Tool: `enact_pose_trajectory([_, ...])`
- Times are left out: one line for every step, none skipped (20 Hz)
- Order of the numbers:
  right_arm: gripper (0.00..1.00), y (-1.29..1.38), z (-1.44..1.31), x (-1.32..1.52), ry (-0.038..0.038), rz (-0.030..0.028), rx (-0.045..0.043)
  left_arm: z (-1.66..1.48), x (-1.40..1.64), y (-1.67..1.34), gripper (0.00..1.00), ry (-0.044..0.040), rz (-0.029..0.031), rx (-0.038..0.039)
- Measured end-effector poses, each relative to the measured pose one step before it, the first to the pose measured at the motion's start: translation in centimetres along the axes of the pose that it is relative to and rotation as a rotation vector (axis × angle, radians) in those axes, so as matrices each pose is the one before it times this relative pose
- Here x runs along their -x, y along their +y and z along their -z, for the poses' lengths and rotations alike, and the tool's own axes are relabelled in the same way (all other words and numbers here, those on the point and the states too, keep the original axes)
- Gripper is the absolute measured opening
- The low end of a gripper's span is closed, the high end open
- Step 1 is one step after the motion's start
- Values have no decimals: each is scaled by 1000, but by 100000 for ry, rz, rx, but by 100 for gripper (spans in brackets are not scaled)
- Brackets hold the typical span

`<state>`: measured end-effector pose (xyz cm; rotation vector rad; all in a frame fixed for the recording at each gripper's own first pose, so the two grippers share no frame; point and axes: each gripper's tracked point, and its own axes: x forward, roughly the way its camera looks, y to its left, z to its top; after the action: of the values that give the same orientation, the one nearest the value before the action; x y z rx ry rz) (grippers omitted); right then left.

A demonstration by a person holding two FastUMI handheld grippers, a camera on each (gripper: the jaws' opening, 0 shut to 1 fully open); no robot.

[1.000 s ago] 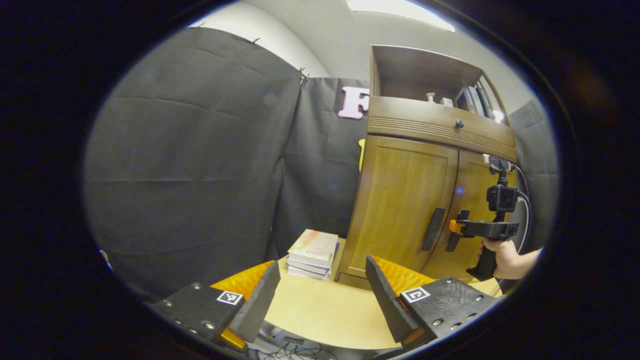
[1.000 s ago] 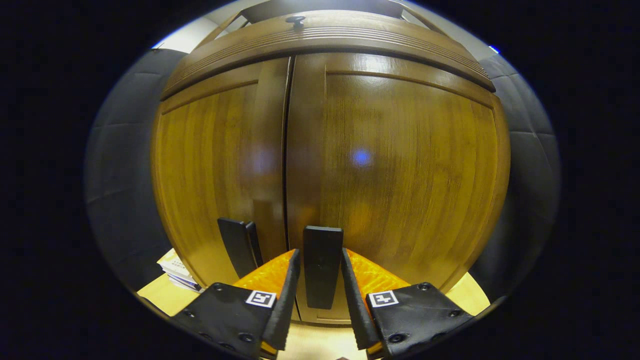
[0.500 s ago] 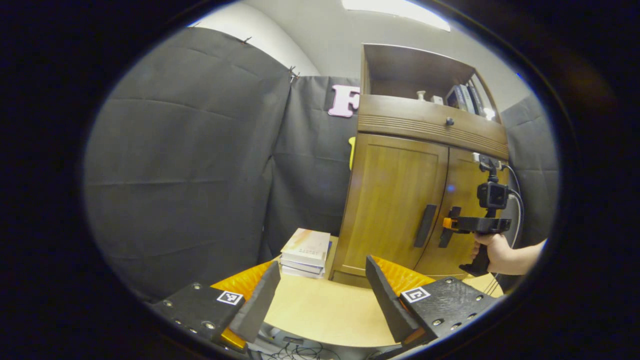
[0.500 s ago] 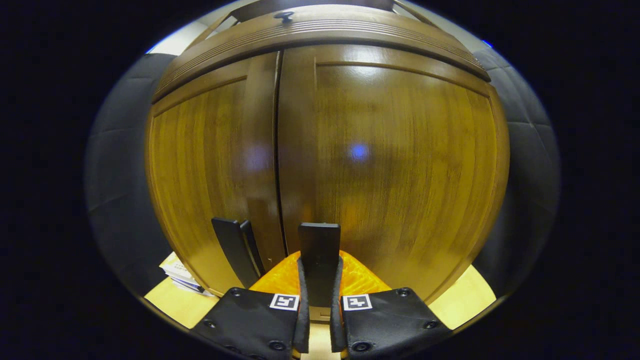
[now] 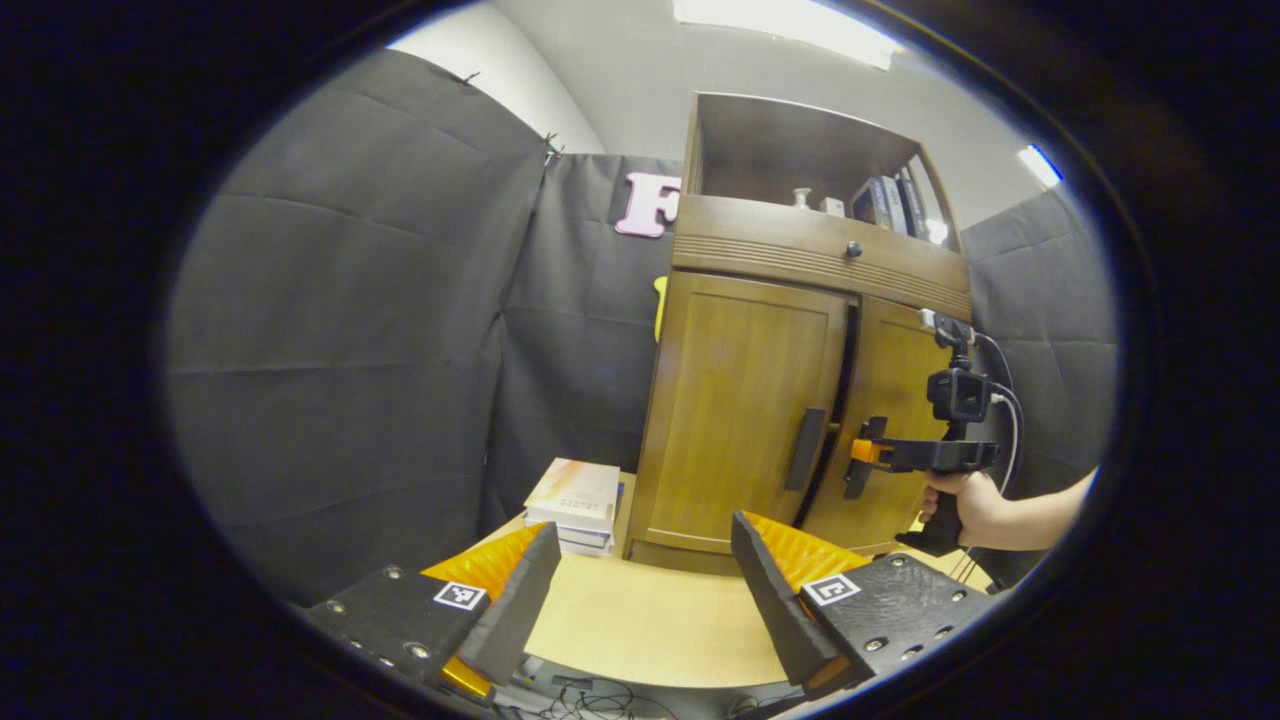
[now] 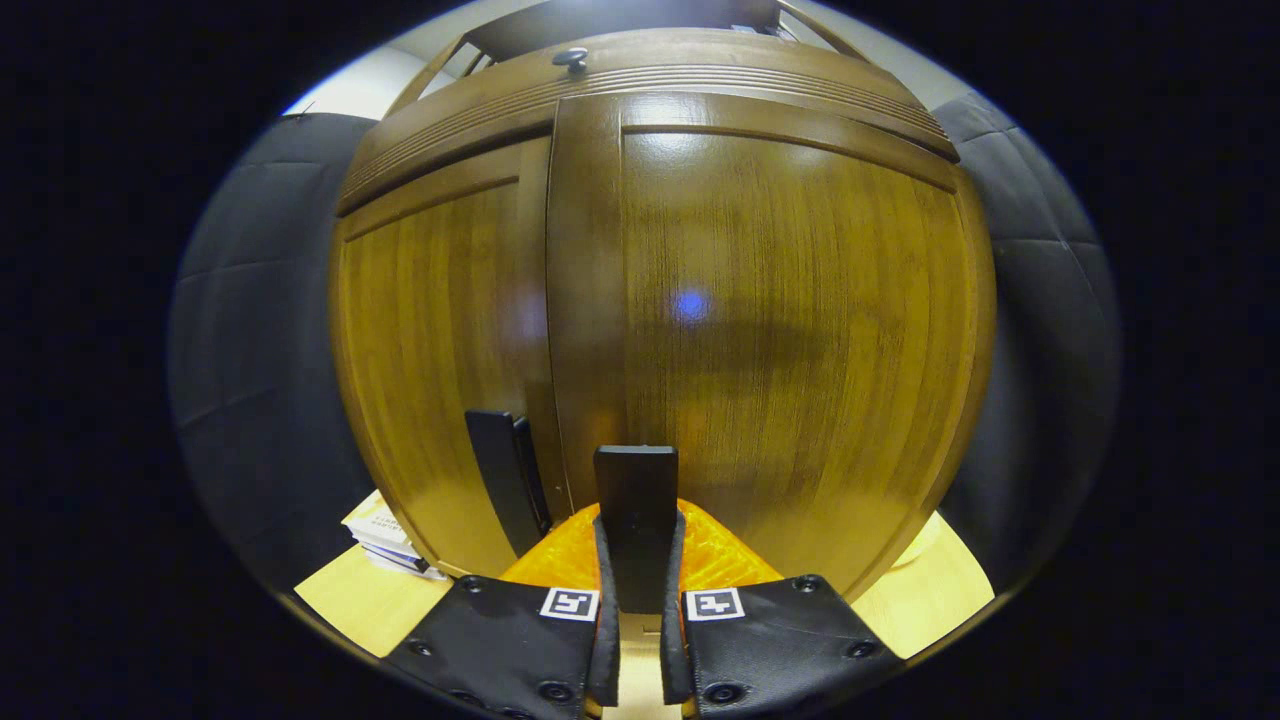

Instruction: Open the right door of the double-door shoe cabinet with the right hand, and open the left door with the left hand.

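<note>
Two cabinet doors face the left gripper view: the left door [image 5: 740,410] shut, the right door [image 5: 885,430] ajar, a stack of books [image 5: 575,505] beside them on the counter [image 5: 650,625]; the left claw [image 5: 640,600] gapes, holding nothing. One handle [image 6: 636,520] sits pinched in the right claw [image 6: 638,640] in the right gripper view.

1. Your right tool [image 6: 640,560] points straight ahead, its two fingers pressed close together and clamped on a dark upright handle [image 6: 637,520].
2. Your right hand [image 5: 962,497] grips that tool's pistol-style grip, forearm level.
3. Your left tool [image 5: 640,590] hovers low, fingers spread wide, holding nothing.
</note>
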<state>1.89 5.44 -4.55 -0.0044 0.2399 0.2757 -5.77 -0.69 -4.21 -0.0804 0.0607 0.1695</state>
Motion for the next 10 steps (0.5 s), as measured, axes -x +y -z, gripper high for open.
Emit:
enact_pose_trajectory([17,1,-105,32,30,-830,118,96,135,245,100,336,824,383])
enact_pose_trajectory([17,38,60,56,-145,-600,45,76,111,116,100,314,792,603])
enact_pose_trajectory([17,20,-188,-8,-220,-506,-15,-252,78,262,100,122,726,771])
enact_pose_trajectory([16,57,-102,180,-336,-481,-78,-310,61,-76,100,11,987,739])
enact_pose_trajectory([17,18,-222,84,-331,-369,-68,-133,63,-32,100,21,1108,512])
enact_pose_trajectory([17,5,-13,104,-460,-225,-104,-94,-48,-1,100,-10,1206,252])
enact_pose_trajectory([17,-66,-68,-12,-457,-41,-297,-58,81,-4,100,174,1241,8])
enact_pose_trajectory([16,-61,16,60,-367,123,-75,140,112,-143,100,515,1163,-155])
enact_pose_trajectory([16,-82,130,-27,-429,401,88,63,57,-43,100,546,1085,-290])
enact_pose_trajectory([16,48,-37,48,-247,579,-125,276,86,-253,100,495,871,-219])
